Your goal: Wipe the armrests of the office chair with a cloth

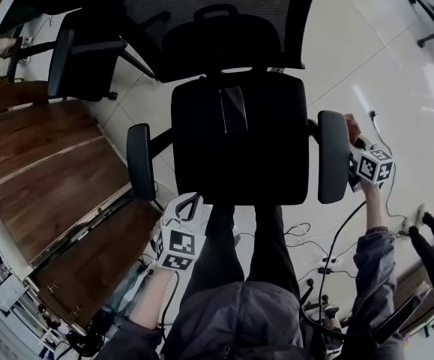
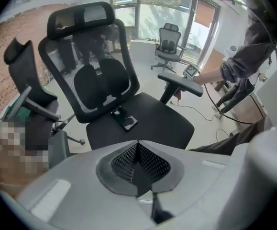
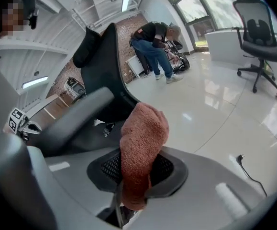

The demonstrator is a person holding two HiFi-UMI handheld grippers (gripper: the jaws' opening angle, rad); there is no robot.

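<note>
The black office chair's seat lies right in front of me, with its left armrest and right armrest on either side. My right gripper is just outside the right armrest, shut on a reddish-brown cloth. The cloth stands up between the jaws, beside the grey armrest pad. I cannot tell whether it touches the pad. My left gripper hangs by the seat's front left corner, near the left armrest. In the left gripper view its pads meet with nothing between them.
A wooden desk runs along the left, with another black chair behind it. A dark flat object lies on the seat. Cables and a power strip trail on the floor to the right. A person bends over farther back.
</note>
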